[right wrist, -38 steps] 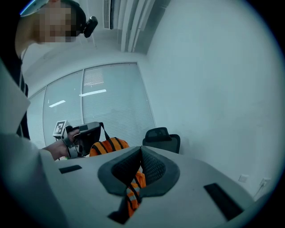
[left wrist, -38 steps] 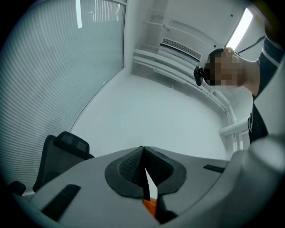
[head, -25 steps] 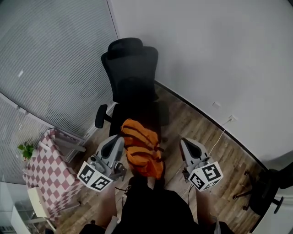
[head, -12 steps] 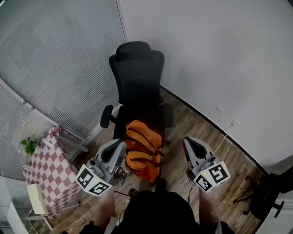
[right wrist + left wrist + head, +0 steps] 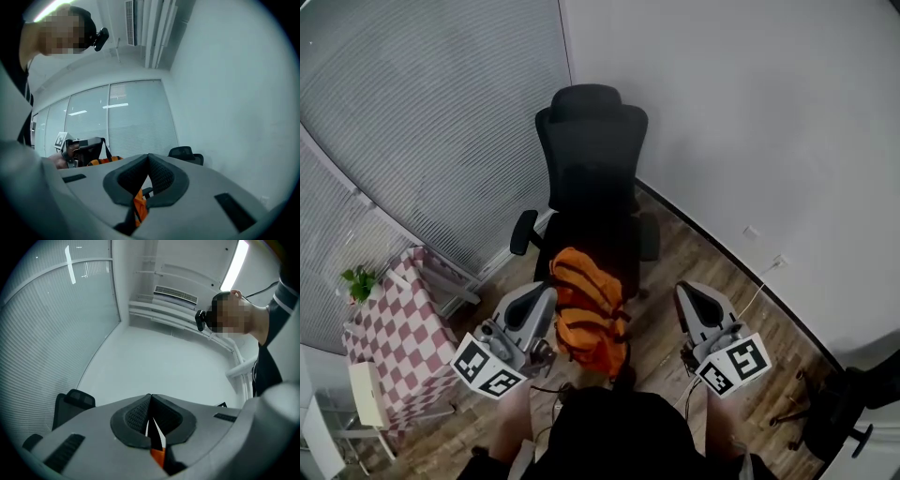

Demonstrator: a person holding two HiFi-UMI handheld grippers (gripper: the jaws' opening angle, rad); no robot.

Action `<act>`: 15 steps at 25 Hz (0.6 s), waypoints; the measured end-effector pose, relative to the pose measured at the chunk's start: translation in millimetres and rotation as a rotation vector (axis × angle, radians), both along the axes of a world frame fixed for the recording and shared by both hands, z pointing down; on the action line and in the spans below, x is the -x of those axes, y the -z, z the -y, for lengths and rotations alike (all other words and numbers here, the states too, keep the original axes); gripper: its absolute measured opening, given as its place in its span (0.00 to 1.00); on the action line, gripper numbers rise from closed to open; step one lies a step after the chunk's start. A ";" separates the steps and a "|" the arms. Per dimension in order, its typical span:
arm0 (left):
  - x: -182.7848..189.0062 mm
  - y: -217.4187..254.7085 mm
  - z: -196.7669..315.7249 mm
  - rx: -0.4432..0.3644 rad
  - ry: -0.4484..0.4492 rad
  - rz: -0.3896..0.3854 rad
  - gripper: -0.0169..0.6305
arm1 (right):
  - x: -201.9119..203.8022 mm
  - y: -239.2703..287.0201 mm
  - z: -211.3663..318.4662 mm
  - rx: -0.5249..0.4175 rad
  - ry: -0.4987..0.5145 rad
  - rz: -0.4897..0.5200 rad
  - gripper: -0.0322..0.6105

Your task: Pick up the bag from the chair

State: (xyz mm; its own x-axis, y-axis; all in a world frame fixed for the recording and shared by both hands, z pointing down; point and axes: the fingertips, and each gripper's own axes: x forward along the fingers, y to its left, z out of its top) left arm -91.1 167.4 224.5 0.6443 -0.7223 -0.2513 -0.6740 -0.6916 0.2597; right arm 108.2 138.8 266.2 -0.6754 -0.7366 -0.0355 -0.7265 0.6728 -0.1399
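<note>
Orange bag [image 5: 589,317] hangs between my 2 tools, low in front of the black chair [image 5: 592,169]. I cannot tell if it touches the seat. My left tool [image 5: 544,295] is pinched tight on a bit of the orange bag. My right tool [image 5: 686,292] is pinched tight too, with an orange strap between its jaws. A table [image 5: 389,337] with a red and white check cloth stands well apart on the left, by the blinds [image 5: 412,103]. The floor [image 5: 703,253] is wood.

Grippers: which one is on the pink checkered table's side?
The left gripper, close against the orange bag; the checkered table lies beyond it. The right gripper is across the bag.
</note>
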 end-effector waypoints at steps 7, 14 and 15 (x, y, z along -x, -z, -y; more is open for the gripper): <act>1.7 -9.2 -3.4 0.005 -0.004 0.032 0.08 | 6.3 -5.4 -4.5 0.008 -0.007 -0.031 0.08; 6.4 -13.2 -5.3 0.020 0.000 0.012 0.08 | 7.1 -4.2 -8.9 0.000 -0.007 -0.041 0.08; 6.7 -13.6 -5.2 0.022 0.001 0.014 0.08 | 7.9 -4.2 -9.2 -0.003 -0.006 -0.046 0.08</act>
